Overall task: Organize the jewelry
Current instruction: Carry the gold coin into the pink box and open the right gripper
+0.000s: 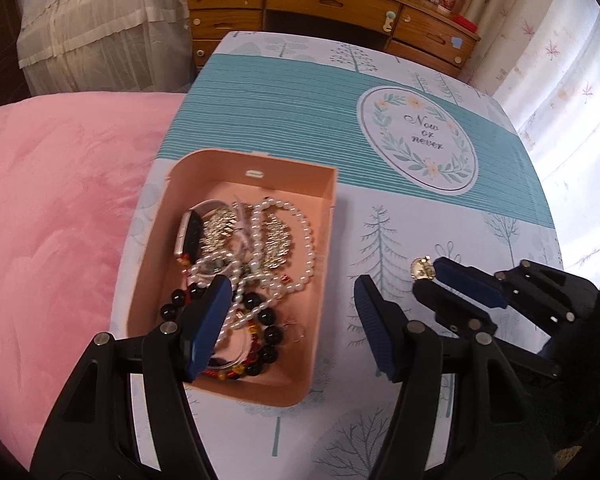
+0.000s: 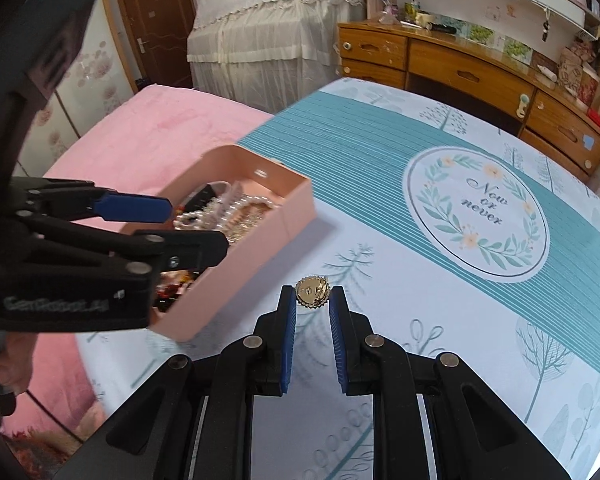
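Observation:
A pink open box (image 1: 256, 164) stands on the tree-print tablecloth and holds a pearl necklace (image 1: 304, 236), dark bead bracelets (image 1: 270, 334), silvery pieces and a watch. My left gripper (image 1: 294, 288) hangs open over the box's near right part, with nothing between its blue pads. In the right wrist view the box (image 2: 260, 248) is at the left, with the left gripper (image 2: 192, 227) above it. My right gripper (image 2: 313, 300) is shut on a small round gold brooch (image 2: 313, 293), pinched at its fingertips above the cloth. The left wrist view shows that brooch (image 1: 422, 269) to the right of the box, in the right gripper (image 1: 428, 276).
A pink blanket (image 1: 52, 208) lies left of the table. A wooden desk (image 1: 324, 0) with drawers stands beyond the far edge, and a curtain (image 1: 560, 80) hangs at the right. The cloth bears a round "Now or never" emblem (image 2: 478, 204). A hand (image 2: 8, 364) grips the left tool.

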`<control>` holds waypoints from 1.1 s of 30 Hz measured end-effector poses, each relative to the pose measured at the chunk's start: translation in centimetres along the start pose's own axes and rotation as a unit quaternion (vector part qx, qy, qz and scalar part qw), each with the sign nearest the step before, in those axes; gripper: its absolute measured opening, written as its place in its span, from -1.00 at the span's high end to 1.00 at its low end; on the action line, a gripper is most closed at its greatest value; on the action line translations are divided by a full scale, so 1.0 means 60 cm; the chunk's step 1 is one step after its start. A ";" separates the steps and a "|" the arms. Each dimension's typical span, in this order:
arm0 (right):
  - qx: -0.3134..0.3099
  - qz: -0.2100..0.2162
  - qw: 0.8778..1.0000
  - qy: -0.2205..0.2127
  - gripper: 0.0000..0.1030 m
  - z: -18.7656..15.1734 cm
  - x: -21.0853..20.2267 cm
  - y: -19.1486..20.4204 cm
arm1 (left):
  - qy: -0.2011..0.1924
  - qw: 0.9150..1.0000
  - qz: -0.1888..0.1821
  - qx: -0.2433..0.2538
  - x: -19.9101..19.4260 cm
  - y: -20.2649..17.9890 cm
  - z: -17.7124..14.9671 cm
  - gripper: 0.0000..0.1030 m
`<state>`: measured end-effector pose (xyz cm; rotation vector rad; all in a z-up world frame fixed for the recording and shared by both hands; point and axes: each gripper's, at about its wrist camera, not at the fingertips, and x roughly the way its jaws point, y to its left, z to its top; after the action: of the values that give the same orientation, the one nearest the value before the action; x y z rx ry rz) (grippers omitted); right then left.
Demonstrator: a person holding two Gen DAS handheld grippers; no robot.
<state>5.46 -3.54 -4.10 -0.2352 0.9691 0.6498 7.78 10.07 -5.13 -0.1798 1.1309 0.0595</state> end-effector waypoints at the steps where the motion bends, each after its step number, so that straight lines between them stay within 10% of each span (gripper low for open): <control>1: -0.002 0.003 1.000 -0.002 0.68 0.001 -0.005 0.007 | 0.000 1.000 0.006 -0.004 -0.002 0.007 -0.003 -0.19; 11: -0.029 0.029 0.999 -0.020 0.67 0.030 -0.036 0.076 | -0.025 0.997 0.029 -0.063 -0.019 0.083 -0.036 -0.56; 33: -0.060 0.049 0.997 -0.016 0.55 0.094 0.005 0.145 | -0.067 0.988 0.070 -0.117 -0.059 0.135 -0.065 -0.57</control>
<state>4.17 6.01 -0.34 -0.2836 0.9153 0.8009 1.66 17.50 -4.45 -0.3011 0.9990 0.3255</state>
